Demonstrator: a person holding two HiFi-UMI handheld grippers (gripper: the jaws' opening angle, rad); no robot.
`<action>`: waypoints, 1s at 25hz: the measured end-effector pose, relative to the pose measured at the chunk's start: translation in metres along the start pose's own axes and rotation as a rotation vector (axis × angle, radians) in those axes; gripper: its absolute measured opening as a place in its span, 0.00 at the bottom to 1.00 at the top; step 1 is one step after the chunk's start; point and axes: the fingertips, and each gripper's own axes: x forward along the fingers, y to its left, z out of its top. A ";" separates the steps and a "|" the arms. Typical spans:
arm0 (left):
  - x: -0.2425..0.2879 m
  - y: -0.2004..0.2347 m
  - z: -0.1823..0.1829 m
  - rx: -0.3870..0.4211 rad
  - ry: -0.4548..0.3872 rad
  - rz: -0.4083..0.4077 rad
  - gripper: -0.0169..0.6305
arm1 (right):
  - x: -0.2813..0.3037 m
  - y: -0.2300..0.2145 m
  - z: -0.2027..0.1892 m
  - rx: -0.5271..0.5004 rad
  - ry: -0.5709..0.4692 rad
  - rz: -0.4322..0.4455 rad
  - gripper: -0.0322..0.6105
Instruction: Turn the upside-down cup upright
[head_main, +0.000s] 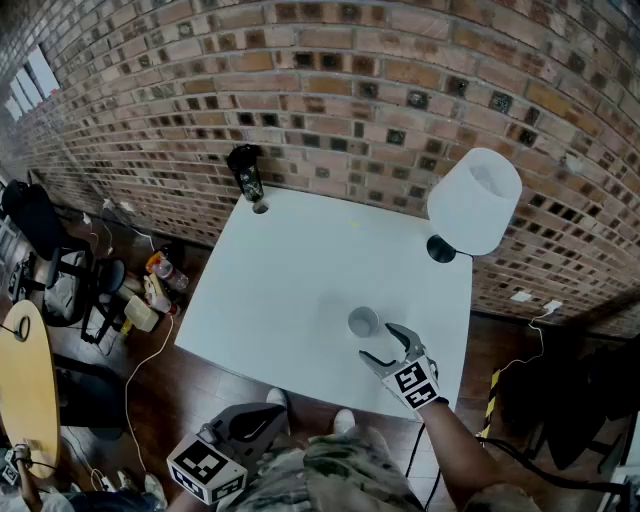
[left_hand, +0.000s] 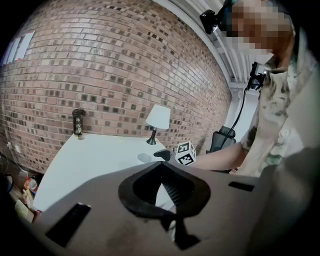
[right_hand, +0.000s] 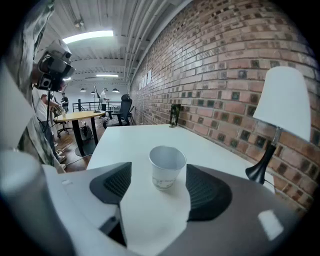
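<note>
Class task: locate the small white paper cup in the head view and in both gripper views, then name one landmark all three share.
Head view: small white paper cup low centre-right on the white table, just ahead of the right gripper.
Left gripper view: small and faint, mid-picture.
Right gripper view: centre, between the open jaws, untouched.
Shared landmark: white-shaded lamp.

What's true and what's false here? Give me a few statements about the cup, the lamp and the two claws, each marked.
1. The cup stands upright, mouth up. True.
2. The right claw is clamped on the cup. False: its jaws are apart and the cup stands free on the table.
3. The lamp lies toppled over. False: it stands upright by the brick wall.
4. The left claw is held low, off the table. True.
</note>
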 end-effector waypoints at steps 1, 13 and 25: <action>0.000 0.007 0.003 0.001 0.000 -0.002 0.04 | 0.010 -0.004 -0.004 -0.001 0.015 0.003 0.59; -0.001 0.076 0.011 -0.002 0.019 -0.023 0.04 | 0.056 -0.017 -0.010 -0.022 0.044 -0.005 0.48; -0.016 0.137 0.010 -0.042 -0.021 -0.070 0.04 | 0.110 0.006 0.015 -0.324 0.310 0.050 0.48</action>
